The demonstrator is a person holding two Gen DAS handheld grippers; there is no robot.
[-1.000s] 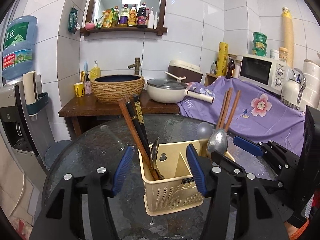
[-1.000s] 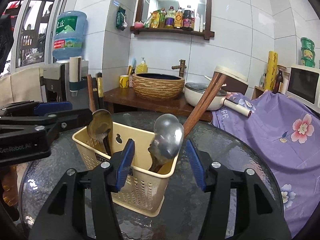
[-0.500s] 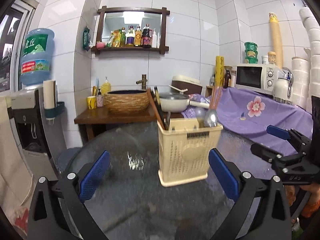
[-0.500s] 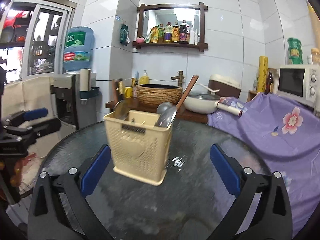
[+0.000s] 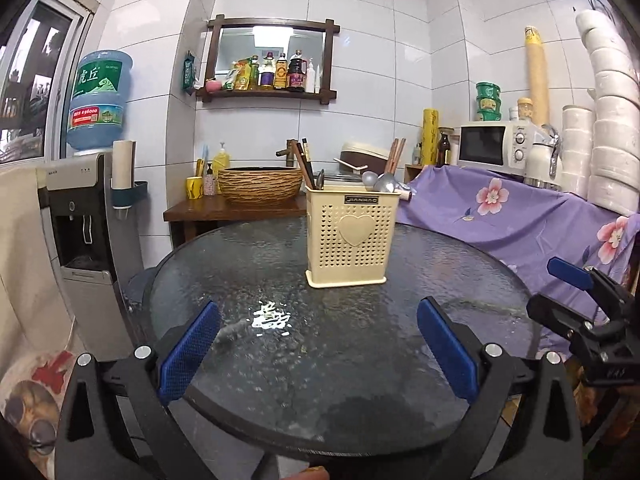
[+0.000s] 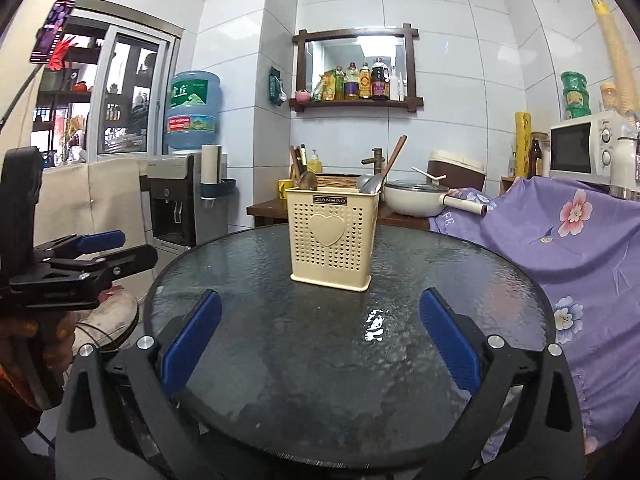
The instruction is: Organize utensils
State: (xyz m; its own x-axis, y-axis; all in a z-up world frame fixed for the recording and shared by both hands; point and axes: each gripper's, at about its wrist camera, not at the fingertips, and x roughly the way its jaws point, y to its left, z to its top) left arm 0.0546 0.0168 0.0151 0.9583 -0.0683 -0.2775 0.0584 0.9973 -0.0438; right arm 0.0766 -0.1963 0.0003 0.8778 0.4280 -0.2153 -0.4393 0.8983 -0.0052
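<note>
We hold both tongs, left (image 5: 318,350) and right (image 6: 320,346), spread apart and empty. Spoons (image 5: 380,182) and chopsticks (image 5: 306,162) stand sorted in the holder (image 5: 352,236); the bench (image 5: 360,360) carries nothing loose.

Round glass table (image 5: 280,360), dark, textured, w/ a light glare near its middle. Behind its far edge, a wooden side table (image 5: 224,212) carries a woven-look basin (image 5: 260,186) at centre, a yellow cup (image 5: 194,188) and soap bottle (image 5: 221,158) at its left end, a white pan (image 6: 416,198) at its right end. Water dispenser (image 5: 86,240) w/ blue bottle (image 5: 100,100) stands left of the table. Wall shelf (image 5: 272,60) holds bottles. Right: purple floral cloth (image 5: 500,208), microwave (image 5: 492,146) on top, stacks of white bowls (image 5: 612,128) at far right.
</note>
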